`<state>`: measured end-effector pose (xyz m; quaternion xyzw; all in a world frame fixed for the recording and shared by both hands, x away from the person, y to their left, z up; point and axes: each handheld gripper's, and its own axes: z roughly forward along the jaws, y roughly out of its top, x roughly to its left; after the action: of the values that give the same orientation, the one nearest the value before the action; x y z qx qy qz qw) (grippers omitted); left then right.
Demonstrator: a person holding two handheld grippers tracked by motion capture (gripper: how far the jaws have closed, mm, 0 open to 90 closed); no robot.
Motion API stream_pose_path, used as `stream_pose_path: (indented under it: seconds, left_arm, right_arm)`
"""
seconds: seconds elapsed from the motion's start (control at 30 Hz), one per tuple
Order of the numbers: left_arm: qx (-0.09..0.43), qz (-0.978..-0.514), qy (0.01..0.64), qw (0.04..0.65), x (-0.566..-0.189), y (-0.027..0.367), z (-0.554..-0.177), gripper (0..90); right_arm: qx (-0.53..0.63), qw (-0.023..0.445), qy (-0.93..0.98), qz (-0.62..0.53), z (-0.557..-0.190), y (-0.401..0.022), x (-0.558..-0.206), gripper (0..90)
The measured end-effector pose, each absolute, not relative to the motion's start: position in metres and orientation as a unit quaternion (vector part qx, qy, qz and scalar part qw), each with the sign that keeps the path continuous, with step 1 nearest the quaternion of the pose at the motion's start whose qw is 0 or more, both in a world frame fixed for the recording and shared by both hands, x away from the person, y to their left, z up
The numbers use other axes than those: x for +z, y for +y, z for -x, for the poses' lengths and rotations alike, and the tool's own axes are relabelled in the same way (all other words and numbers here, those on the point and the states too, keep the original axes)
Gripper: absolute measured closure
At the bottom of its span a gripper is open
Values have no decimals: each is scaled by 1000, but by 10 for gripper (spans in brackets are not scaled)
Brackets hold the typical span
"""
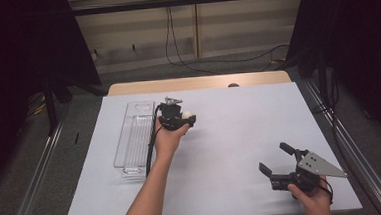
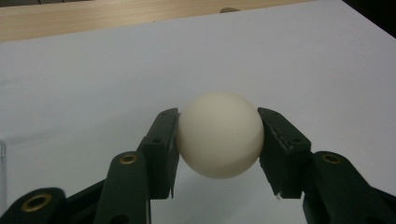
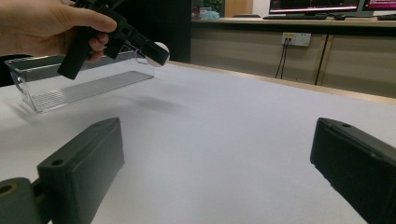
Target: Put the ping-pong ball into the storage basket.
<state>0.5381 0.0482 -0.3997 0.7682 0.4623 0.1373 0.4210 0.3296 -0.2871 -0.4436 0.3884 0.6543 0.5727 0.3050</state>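
Observation:
A cream-white ball (image 2: 220,134) sits squeezed between the two black pads of my left gripper (image 2: 219,140). In the high view that left gripper (image 1: 185,119) hangs above the white table, just right of a clear plastic tray (image 1: 134,139), with the ball (image 1: 188,115) at its tip. From the right gripper view the ball (image 3: 161,48) shows in the far gripper, held up off the table beside the tray (image 3: 70,84). My right gripper (image 1: 273,158) rests low near the table's front right corner, jaws spread wide with nothing between them (image 3: 215,163).
The white table top (image 1: 229,120) has a wooden strip (image 1: 199,82) along its far edge. Black frames and curtains stand on both sides. A cable hangs down the back wall (image 1: 170,33). Open table surface lies between the two grippers.

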Motion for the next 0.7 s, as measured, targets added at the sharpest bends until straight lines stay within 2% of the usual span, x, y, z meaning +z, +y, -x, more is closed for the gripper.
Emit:
stream_pose_path:
  seconds: [0.7]
  left_arm:
    - [140, -774, 462, 411, -388, 58, -535, 512]
  right_arm:
    - [573, 305, 653, -391, -330, -289, -444, 21]
